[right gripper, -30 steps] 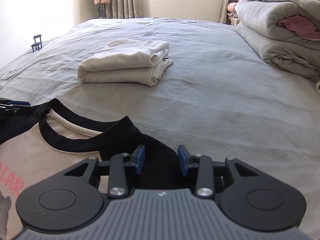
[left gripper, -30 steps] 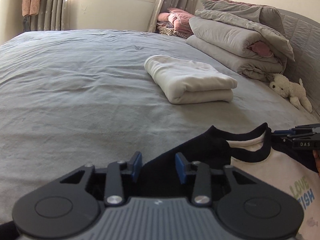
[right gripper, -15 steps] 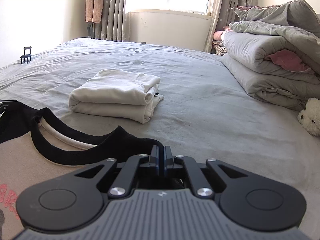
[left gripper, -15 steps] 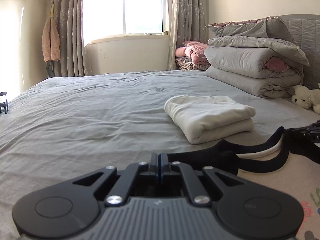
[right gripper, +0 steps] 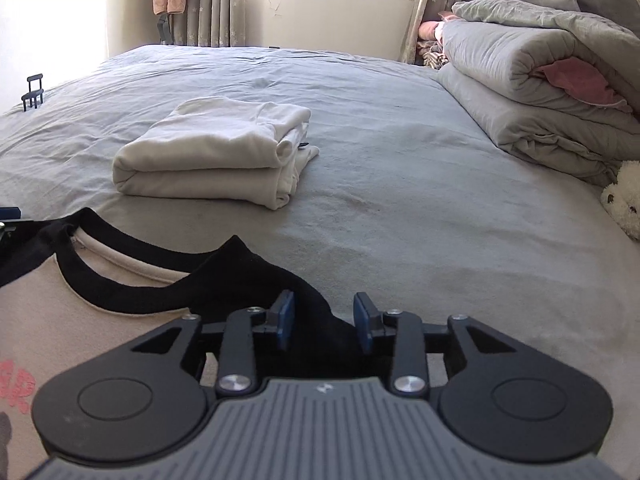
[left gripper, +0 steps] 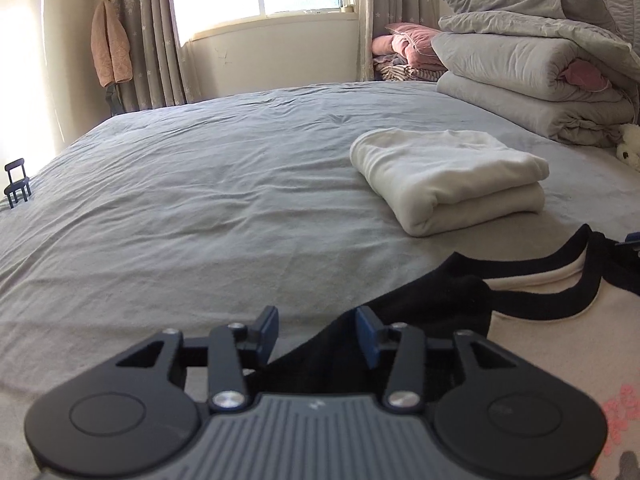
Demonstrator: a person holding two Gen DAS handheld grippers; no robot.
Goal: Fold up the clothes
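Clothing, a cream shirt point(left gripper: 532, 344) with black shoulders, is spread on the bed point(left gripper: 200, 200) while both the left tongs point(left gripper: 316, 334) and right tongs point(right gripper: 325, 322) are opening off it, so the laid fold may be dragged askew if fabric snags.

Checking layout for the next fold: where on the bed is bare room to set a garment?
Free: bed sheet left of the folded white garment, up to the window side. Crowded: stacked quilts and plush toy on the right; black-collared shirt nearest.
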